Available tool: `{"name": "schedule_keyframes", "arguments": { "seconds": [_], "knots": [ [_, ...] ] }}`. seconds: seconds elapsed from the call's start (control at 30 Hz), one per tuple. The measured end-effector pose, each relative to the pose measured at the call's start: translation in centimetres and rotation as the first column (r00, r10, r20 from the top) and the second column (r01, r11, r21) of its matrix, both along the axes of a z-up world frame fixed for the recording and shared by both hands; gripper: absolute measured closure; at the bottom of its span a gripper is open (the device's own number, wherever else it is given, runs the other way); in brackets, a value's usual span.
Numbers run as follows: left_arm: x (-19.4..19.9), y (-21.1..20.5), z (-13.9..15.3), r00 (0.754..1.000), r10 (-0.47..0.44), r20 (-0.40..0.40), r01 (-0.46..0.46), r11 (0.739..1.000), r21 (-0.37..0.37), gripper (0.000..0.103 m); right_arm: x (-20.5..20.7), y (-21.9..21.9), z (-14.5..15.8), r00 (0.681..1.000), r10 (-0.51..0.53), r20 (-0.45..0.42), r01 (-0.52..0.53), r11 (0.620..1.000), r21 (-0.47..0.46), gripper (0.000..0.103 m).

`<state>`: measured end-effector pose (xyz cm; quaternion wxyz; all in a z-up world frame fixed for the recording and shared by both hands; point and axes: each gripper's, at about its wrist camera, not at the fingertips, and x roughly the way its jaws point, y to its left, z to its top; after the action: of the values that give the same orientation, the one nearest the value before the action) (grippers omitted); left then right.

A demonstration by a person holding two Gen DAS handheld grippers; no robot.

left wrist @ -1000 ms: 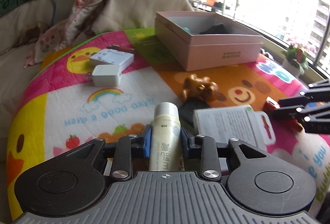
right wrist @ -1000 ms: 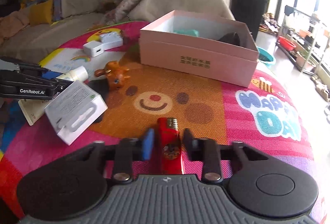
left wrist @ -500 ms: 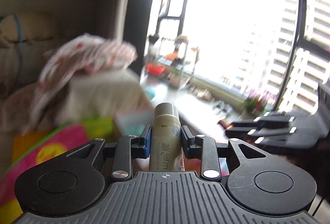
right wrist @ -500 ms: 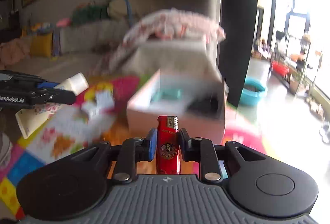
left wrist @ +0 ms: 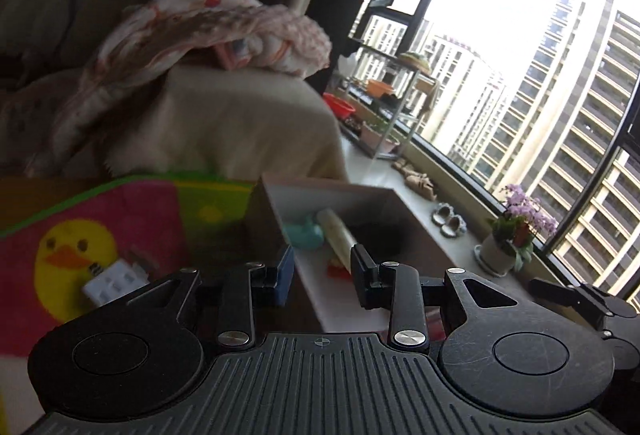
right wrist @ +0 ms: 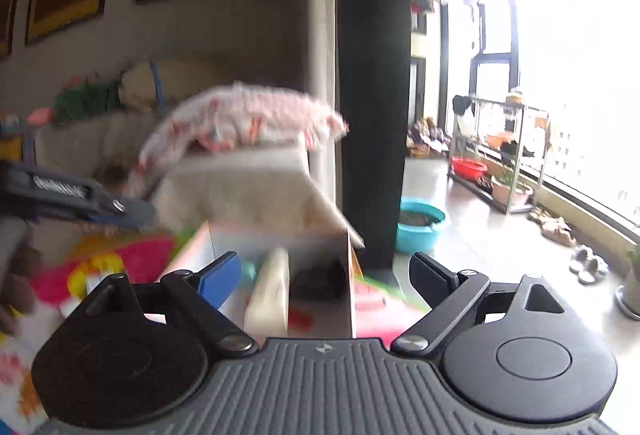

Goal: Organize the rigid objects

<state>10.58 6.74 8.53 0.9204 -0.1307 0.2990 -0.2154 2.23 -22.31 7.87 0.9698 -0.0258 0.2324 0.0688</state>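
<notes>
Both grippers hover over the pink box (left wrist: 276, 211): left gripper (left wrist: 320, 275) open and empty, right gripper (right wrist: 326, 275) just sprung wide, empty; cream tube (left wrist: 338, 235) and red lighter (left wrist: 338, 271) lie inside

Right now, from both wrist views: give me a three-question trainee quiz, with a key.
1. True or false: the cream tube lies inside the open box.
2. Which of these also lies in the box, near the tube? A) a red lighter B) a spoon C) a mug
3. What does the right gripper hold?

Key: 1 true. 2 A. 3 Nothing: its jaws have just been opening and stand wide apart with nothing between them.
</notes>
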Motion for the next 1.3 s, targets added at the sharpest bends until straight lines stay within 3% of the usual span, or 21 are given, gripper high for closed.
{"name": "schedule_keyframes", "arguments": {
  "seconds": [0.07,0.27,0.4,0.5,0.53,0.57,0.6,0.67,0.7,0.8,0.93,1.0,1.03,1.07,1.2,1.3],
  "knots": [
    [-2.1,1.5,-1.4,0.999,0.018,-0.027,-0.018,1.000,-0.002,0.069,0.2,0.9,-1.7,0.990,0.094,-0.106,-0.096,0.995,-0.013,0.012],
    [-7.2,5.6,-3.7,0.979,0.168,-0.113,-0.163,0.985,0.049,0.069,0.1,5.5,-4.1,0.945,0.244,-0.219,-0.237,0.970,0.056,0.012],
    [-10.4,7.0,-4.0,0.966,0.218,-0.139,-0.211,0.975,0.065,0.069,0.5,9.5,-5.0,0.913,0.309,-0.267,-0.283,0.950,0.132,0.012],
    [-12.5,6.8,-3.8,0.969,0.207,-0.136,-0.193,0.976,0.104,0.069,2.1,12.1,-5.9,0.893,0.322,-0.315,-0.284,0.945,0.162,0.013],
    [-13.0,6.6,-3.8,0.973,0.185,-0.141,-0.171,0.980,0.104,0.069,2.5,12.3,-6.2,0.885,0.328,-0.331,-0.285,0.943,0.174,0.022],
    [-13.4,6.4,-3.7,0.977,0.157,-0.148,-0.142,0.984,0.103,0.069,2.8,12.6,-6.4,0.875,0.335,-0.349,-0.289,0.941,0.179,0.040],
    [-13.8,6.1,-3.7,0.980,0.126,-0.153,-0.111,0.988,0.103,0.069,3.0,12.8,-6.6,0.866,0.340,-0.367,-0.294,0.939,0.176,0.049],
    [-14.5,5.0,-3.8,0.984,0.070,-0.167,-0.049,0.991,0.127,0.069,2.8,12.4,-6.5,0.876,0.324,-0.358,-0.291,0.946,0.143,0.061],
    [-14.7,4.3,-3.8,0.984,0.042,-0.175,-0.016,0.989,0.148,0.069,2.6,12.0,-6.4,0.885,0.307,-0.351,-0.283,0.952,0.119,0.061],
    [-15.3,2.4,-4.3,0.978,-0.039,-0.203,0.076,0.982,0.175,0.069,1.6,10.2,-6.6,0.918,0.230,-0.322,-0.232,0.972,0.031,0.061],
    [-15.5,1.2,-4.7,0.964,-0.105,-0.245,0.127,0.989,0.072,0.065,0.1,6.5,-7.0,0.940,0.126,-0.316,-0.145,0.989,-0.037,0.060],
    [-15.5,0.1,-5.0,0.956,-0.149,-0.253,0.163,0.986,0.038,0.064,-0.8,4.9,-7.1,0.946,0.100,-0.307,-0.115,0.993,-0.033,0.045],
    [-15.6,-0.5,-5.1,0.950,-0.178,-0.257,0.190,0.981,0.023,0.064,-1.2,4.2,-7.1,0.948,0.086,-0.307,-0.100,0.995,-0.030,0.031],
    [-15.6,-1.3,-5.3,0.943,-0.211,-0.257,0.221,0.975,0.012,0.064,-1.4,3.6,-7.2,0.950,0.076,-0.304,-0.086,0.996,-0.022,0.025],
    [-15.7,-4.7,-5.7,0.913,-0.322,-0.252,0.334,0.943,0.006,0.064,-2.1,2.3,-7.7,0.957,0.068,-0.281,-0.067,0.998,0.015,0.022],
    [-15.6,-6.2,-5.6,0.909,-0.337,-0.247,0.355,0.934,0.032,0.064,-2.1,2.4,-7.9,0.959,0.071,-0.275,-0.071,0.997,0.013,0.018]
  ]
}}
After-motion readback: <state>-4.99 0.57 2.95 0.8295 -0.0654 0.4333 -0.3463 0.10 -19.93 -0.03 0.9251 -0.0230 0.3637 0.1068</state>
